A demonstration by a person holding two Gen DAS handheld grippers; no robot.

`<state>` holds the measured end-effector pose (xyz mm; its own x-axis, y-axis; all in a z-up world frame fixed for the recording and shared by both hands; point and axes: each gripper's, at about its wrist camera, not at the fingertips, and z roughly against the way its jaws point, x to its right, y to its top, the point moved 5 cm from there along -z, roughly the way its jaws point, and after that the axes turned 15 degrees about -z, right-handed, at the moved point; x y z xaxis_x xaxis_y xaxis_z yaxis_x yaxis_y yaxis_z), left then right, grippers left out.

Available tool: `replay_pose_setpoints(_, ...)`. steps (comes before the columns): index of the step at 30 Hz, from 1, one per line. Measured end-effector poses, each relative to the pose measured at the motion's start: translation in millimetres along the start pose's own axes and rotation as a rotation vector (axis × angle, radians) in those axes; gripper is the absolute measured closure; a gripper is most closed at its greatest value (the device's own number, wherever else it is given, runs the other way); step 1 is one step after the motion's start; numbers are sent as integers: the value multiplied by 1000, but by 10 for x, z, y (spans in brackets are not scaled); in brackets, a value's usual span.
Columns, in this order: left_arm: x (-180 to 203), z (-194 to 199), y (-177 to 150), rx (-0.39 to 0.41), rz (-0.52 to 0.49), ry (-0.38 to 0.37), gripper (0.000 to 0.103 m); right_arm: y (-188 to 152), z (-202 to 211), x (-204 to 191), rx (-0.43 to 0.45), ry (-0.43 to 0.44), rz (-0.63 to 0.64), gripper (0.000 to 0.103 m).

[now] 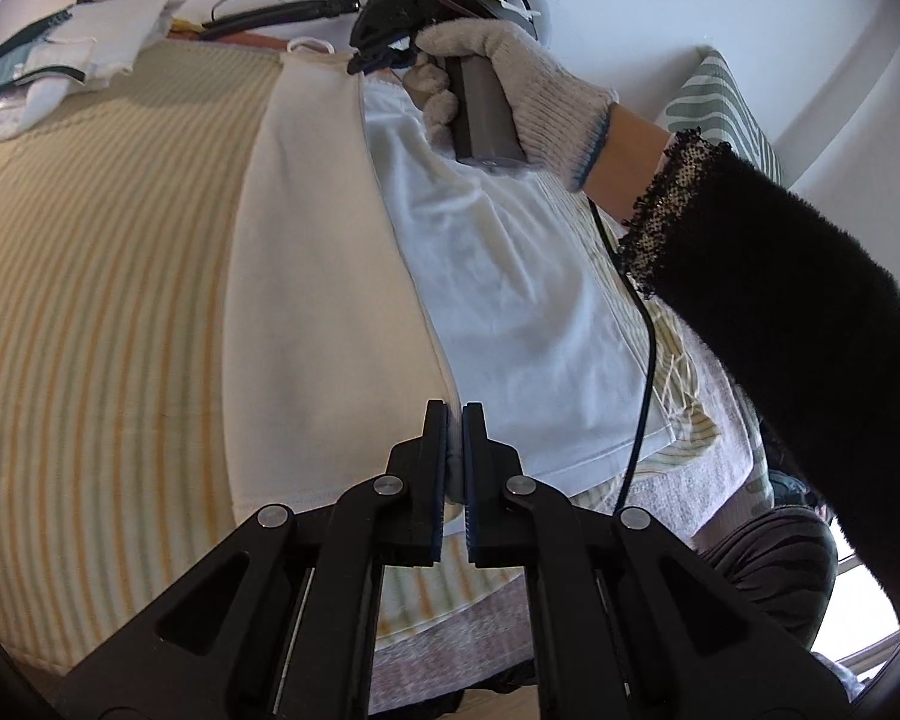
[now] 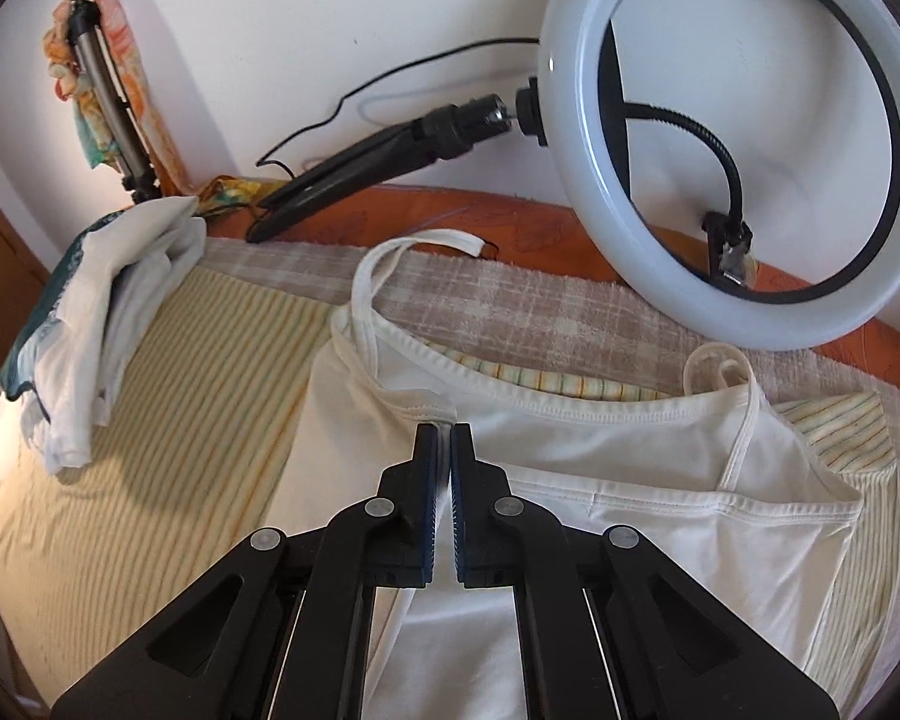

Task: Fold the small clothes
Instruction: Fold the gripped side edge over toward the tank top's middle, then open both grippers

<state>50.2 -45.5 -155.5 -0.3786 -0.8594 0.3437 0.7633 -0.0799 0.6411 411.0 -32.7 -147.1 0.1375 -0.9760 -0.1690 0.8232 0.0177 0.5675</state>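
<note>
A white camisole top (image 1: 330, 276) with thin straps lies on the striped bed cover (image 1: 90, 300), partly folded lengthwise. My left gripper (image 1: 455, 420) is shut on the fold of the camisole at its hem end. My right gripper (image 2: 444, 438) is shut on the camisole (image 2: 630, 468) at its neckline edge, near one strap (image 2: 390, 264). The other strap (image 2: 744, 408) lies across the right side. In the left wrist view the right gripper (image 1: 378, 57) is at the far end of the garment, held by a gloved hand (image 1: 510, 78).
A pile of folded clothes (image 2: 102, 312) sits at the left back of the bed. A ring light (image 2: 750, 138) on a black stand (image 2: 378, 162) leans at the wall behind the bed. A striped pillow (image 1: 726, 108) lies at the right. A tripod leg with a cloth (image 2: 102, 84) stands at the back left.
</note>
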Motion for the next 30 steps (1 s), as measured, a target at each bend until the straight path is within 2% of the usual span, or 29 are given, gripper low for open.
replay_pose_setpoints(7, 60, -94, -46, -39, -48, 44, 101, -33, -79, 56, -7, -27, 6, 100)
replay_pose_setpoints(11, 84, -143, -111, -79, -56, 22, 100, -52, -115, 103, -26, -29, -2, 100)
replay_pose_setpoints(12, 82, -149, -124, -91, -56, 18, 95, -60, -122, 111, -33, -27, -3, 99)
replay_pose_setpoints(13, 87, -144, -134, -94, -57, 10, 90, -64, -120, 125, -33, -34, -9, 96)
replay_pose_setpoints(15, 100, -95, -146, -87, -70, 6, 88, -55, -64, 173, -34, -31, -37, 81)
replay_pose_setpoints(16, 111, -71, -146, -82, -84, 16, 88, -45, -19, 191, -27, -22, -50, 72)
replay_pose_setpoints(19, 136, 28, -149, -59, -127, 62, 88, -25, 237, 257, 19, 10, -57, 71)
replay_pose_setpoints(24, 176, 146, -137, -21, -152, 98, 88, -76, 781, 442, 90, 46, -56, 71)
replay_pose_setpoints(28, 234, 159, -115, -16, -183, 114, 88, -220, 1157, 601, 118, 87, -53, 57)
replay_pose_setpoints(30, 267, 167, -101, -9, -185, 113, 88, -305, 1313, 682, 131, 88, -42, 57)
